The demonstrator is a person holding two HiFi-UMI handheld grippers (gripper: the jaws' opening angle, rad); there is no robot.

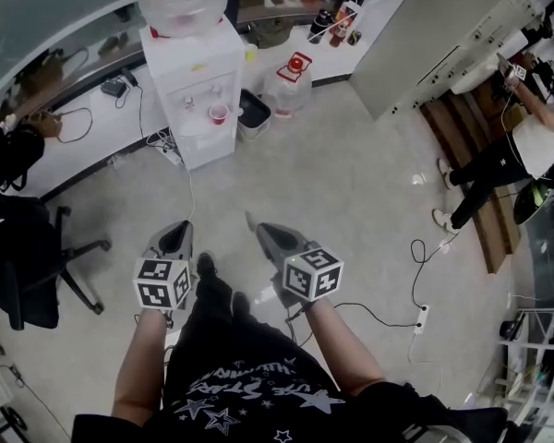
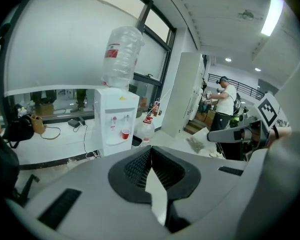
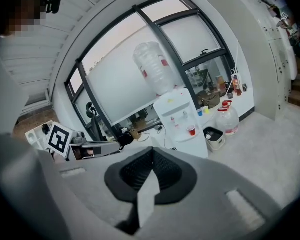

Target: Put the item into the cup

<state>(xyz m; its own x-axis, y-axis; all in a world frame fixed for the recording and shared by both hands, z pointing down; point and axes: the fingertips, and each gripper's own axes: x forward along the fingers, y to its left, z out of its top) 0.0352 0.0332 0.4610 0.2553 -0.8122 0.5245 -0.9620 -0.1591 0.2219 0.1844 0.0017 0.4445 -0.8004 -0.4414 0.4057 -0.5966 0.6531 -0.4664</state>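
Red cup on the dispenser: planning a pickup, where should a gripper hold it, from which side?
Probably take the red cup across its side wall, from the front: it stands upright in the water dispenser recess, closed behind and above.

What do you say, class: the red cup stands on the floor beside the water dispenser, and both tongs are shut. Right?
Not quite. The head view shows the red cup standing in the tap recess of the water dispenser, not on the floor. The left tongs and right tongs are indeed shut.
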